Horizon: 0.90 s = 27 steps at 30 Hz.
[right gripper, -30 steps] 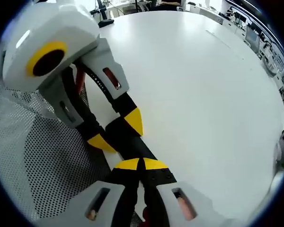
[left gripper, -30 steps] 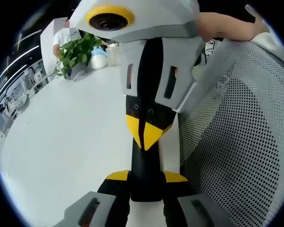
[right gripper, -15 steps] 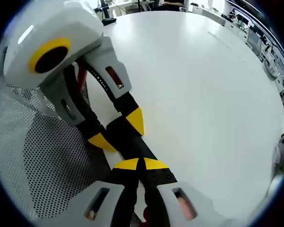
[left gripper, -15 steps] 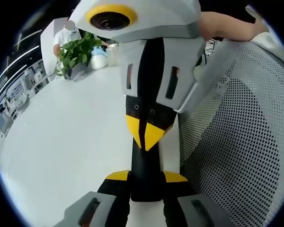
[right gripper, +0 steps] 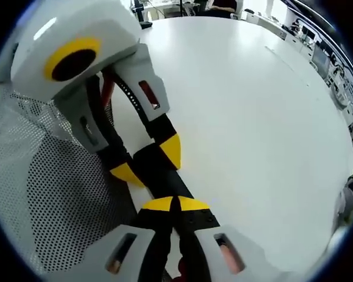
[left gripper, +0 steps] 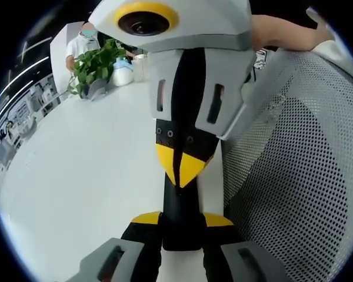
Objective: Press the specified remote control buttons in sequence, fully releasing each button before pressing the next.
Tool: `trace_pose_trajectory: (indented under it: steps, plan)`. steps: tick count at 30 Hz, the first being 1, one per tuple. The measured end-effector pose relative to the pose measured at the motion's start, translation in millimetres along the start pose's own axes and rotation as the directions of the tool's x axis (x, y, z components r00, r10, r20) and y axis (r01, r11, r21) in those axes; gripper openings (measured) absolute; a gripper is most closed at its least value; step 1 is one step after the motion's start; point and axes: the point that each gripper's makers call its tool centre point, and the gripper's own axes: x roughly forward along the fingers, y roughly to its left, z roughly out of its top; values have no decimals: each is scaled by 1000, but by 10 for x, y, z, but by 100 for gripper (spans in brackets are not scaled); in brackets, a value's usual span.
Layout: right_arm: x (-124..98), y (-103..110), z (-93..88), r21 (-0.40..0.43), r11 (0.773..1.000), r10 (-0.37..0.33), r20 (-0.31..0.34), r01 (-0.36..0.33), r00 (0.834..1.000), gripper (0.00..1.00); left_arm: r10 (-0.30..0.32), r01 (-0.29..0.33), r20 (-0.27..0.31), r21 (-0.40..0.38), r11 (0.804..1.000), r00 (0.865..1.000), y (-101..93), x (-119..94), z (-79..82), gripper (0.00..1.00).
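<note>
The left gripper [left gripper: 181, 219] is clamped around a slim black remote [left gripper: 179, 202], one yellow-tipped jaw on each side, low in the middle of the left gripper view. The right gripper [left gripper: 179, 167] reaches down from the top of that frame with its jaws closed together and holding nothing, the tip resting on or just above the remote's face. I cannot tell which, and the buttons are hidden under it.

In the right gripper view the closed tip sits at bottom centre, with the remote just ahead of it. All this hangs at the edge of a white table [left gripper: 88, 176], beside a grey mesh chair [left gripper: 294, 176]; a potted plant [left gripper: 94, 64] stands well off at upper left.

This looks like a press in hand. To do it well, I would push straight down with the closed tip while the left gripper holds the remote steady. Then I would lift fully clear before moving on. A slanted push could slide onto a neighbouring button or twist the remote in its hold.
</note>
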Motion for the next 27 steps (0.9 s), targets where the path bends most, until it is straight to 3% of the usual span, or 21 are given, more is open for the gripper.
trace_pose_trajectory:
  steps: [5, 9, 12, 15, 27]
  plan:
    - [2, 2, 3, -18, 1000, -9, -11, 8, 1000, 0, 2, -2, 2, -3, 1000, 1000, -1, -1, 2, 25]
    - [1, -5, 3, 7, 1000, -6, -8, 6, 1000, 0, 5, -5, 6, -7, 1000, 1000, 0, -1, 5, 25]
    - [2, -13, 6, 70, 997, -15, -34, 17, 999, 0, 7, -7, 8, -10, 1000, 1000, 1, -3, 5, 25]
    - [-1, -6, 3, 49, 999, -13, -38, 15, 999, 0, 7, -7, 10, -11, 1000, 1000, 1, -6, 5, 25]
    - [-1, 51, 85, 50, 999, 11, -2, -11, 1000, 0, 7, -7, 14, -12, 1000, 1000, 3, -6, 3, 25]
